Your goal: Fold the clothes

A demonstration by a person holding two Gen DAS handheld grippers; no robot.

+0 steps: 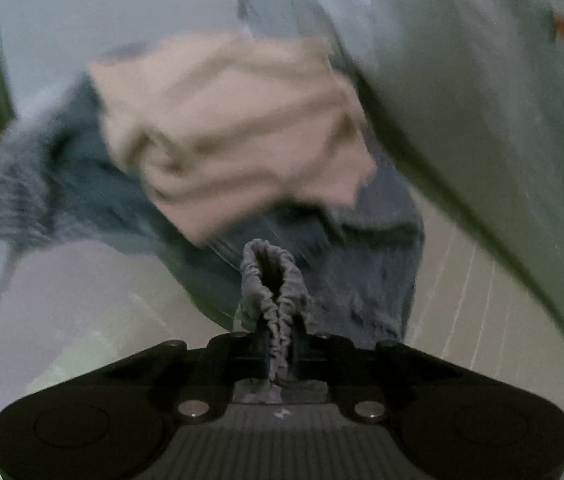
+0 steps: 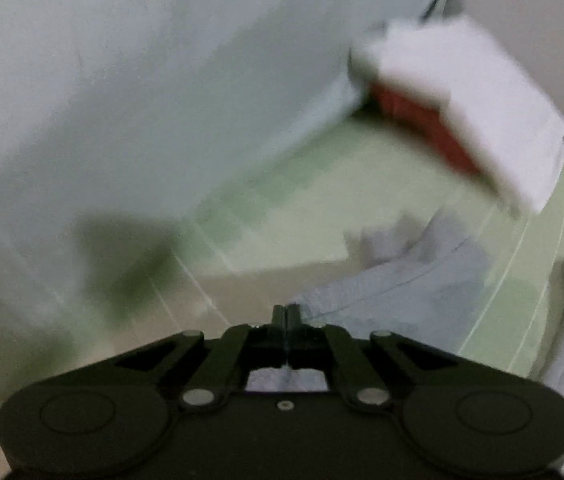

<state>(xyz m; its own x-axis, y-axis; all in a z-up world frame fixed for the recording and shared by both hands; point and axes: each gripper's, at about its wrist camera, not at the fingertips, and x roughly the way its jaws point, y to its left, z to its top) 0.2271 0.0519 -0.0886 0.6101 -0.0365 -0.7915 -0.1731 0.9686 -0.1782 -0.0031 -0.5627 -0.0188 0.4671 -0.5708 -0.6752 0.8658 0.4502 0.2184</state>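
Pale green matting (image 2: 282,200) marked with thin white lines covers the counter beneath us, blurred in both views. Our left tongs (image 1: 274,320) are clamped on a bunched grey elastic hem (image 1: 270,276), which stands up between them; we judge this a corner grip for lifting the garment clear to spread it. Our right tongs (image 2: 286,312) are pressed together, a light grey fabric edge (image 2: 381,292) running right up to their tips, though we cannot tell how much is caught. Beyond the left tongs lie a beige cloth (image 1: 234,136) over a dark blue garment (image 1: 369,264); a folded white stack (image 2: 473,112) sits well beyond the right.
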